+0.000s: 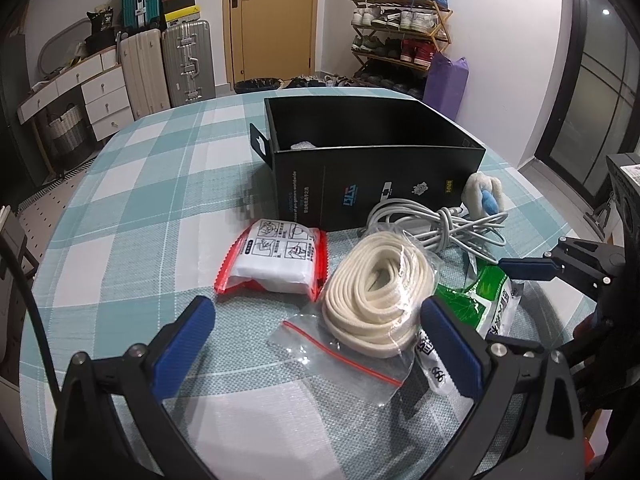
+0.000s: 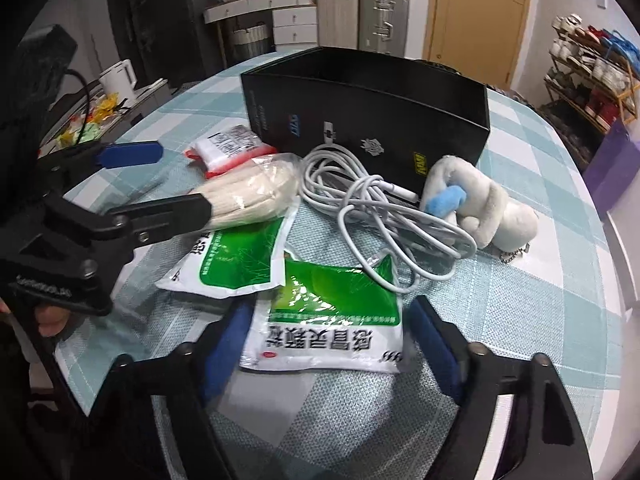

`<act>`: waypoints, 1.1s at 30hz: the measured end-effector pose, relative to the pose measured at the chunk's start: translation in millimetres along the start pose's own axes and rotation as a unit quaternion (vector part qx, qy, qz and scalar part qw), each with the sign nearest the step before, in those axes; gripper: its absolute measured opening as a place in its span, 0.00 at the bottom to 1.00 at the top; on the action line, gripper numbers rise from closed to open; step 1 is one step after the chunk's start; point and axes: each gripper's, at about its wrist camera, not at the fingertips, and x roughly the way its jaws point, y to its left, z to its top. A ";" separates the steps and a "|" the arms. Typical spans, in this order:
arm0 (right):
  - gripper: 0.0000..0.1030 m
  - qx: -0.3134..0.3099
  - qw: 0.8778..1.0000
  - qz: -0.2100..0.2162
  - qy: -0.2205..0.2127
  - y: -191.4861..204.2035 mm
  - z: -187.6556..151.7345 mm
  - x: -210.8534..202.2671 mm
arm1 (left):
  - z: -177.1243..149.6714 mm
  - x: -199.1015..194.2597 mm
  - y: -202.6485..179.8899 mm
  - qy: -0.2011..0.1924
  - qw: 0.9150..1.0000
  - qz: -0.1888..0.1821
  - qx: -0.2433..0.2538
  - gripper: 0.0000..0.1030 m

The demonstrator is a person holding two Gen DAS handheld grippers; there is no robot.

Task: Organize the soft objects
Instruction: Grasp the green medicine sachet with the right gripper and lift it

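An open black box [image 1: 372,160] stands on the checked table, also in the right wrist view [image 2: 360,108]. In front of it lie a bagged coil of cream rope [image 1: 376,288] [image 2: 252,192], a red-edged white packet [image 1: 276,260] [image 2: 228,148], a white cable [image 1: 436,224] [image 2: 380,216], a white and blue plush toy [image 1: 486,194] [image 2: 480,204] and two green-and-white sachets [image 2: 328,320] [image 2: 236,256]. My left gripper [image 1: 316,316] is open, its fingers either side of the rope bag. My right gripper [image 2: 332,320] is open around the nearer sachet.
Something white [image 1: 304,146] lies inside the box. Suitcases [image 1: 168,64], drawers [image 1: 100,96], a door and a shoe rack [image 1: 400,36] stand beyond the table. A kettle [image 2: 120,76] and clutter sit on a side surface at left.
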 end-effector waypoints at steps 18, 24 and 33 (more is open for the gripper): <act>0.52 -0.059 0.998 0.031 0.009 -6.3 -18.5 -25.1 | 2.5 -2.8 -4.6 -0.003 1.000 0.000 0.007 1.00; 0.52 -0.075 0.996 0.042 -0.006 -8.9 -23.3 -42.1 | 1.4 1.1 -3.9 0.006 1.000 0.009 0.004 1.00; 0.33 -0.062 0.997 0.037 -0.028 -25.4 -23.0 -58.5 | 1.5 10.4 -10.2 0.017 1.000 -0.001 0.010 1.00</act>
